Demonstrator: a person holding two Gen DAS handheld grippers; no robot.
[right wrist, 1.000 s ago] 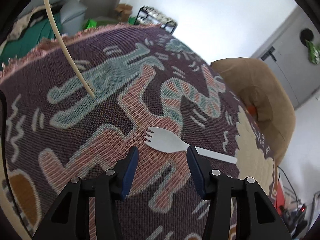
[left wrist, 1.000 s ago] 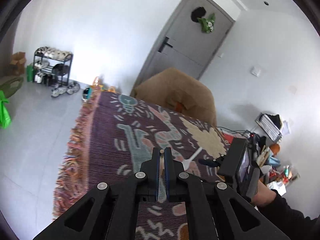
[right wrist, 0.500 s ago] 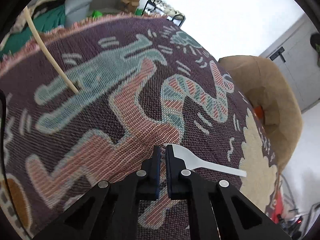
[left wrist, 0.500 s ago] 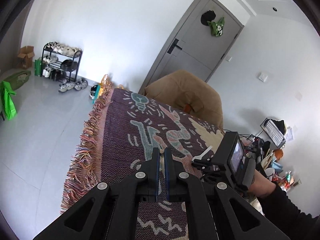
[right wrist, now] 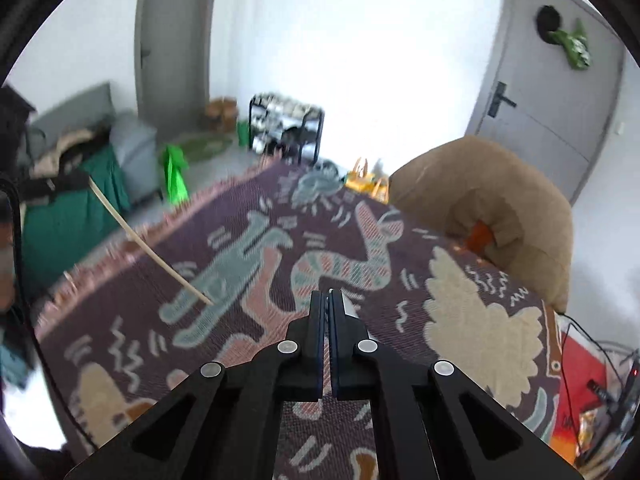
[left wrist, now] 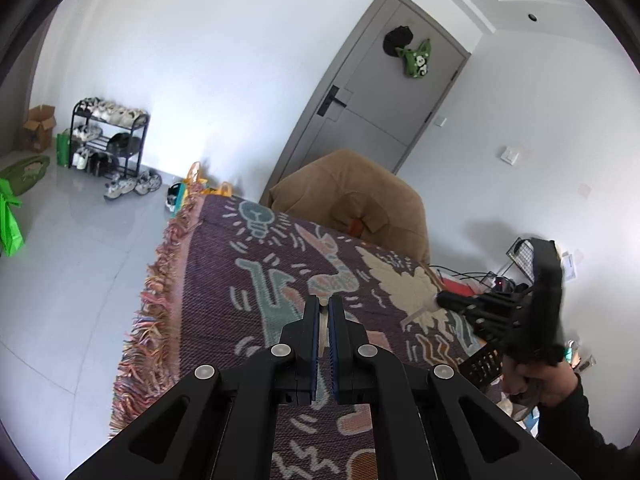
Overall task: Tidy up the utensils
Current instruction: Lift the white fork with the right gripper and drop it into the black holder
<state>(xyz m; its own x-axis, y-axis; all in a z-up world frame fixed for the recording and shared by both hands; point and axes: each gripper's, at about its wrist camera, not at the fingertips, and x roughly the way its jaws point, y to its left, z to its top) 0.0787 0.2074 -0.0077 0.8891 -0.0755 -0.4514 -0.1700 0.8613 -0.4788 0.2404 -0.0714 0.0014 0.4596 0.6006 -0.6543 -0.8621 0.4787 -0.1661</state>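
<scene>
- Whereas a second ago the right gripper [right wrist: 329,294] stood open on either side of a white plastic fork [left wrist: 420,309] lying on the patterned cloth [left wrist: 224,280], it is now clamped on the fork's head and has been raised clear of the cloth.
- From the left wrist view, the fork is seen projecting from the right gripper's tip, handle slanting down, above the cream leaf motif; from the right wrist view only a pale sliver is visible beside the pads.
- The pick-up step is therefore judged complete; transport to a storage place is judged to follow, though no holder can be clearly identified.
- The left gripper [left wrist: 324,300] is closed on a thin pale stick [right wrist: 152,250], as before; a strip of it shows between the pads, and its long end is seen over the cloth's left side from the right wrist view. Whether it is a chopstick cannot be told.
- Count: one fork, held; one stick, held; two grippers, both occupied. No further utensil is seen on the cloth.
- A brown chair [right wrist: 496,208] stands beyond the table's far edge.
</scene>
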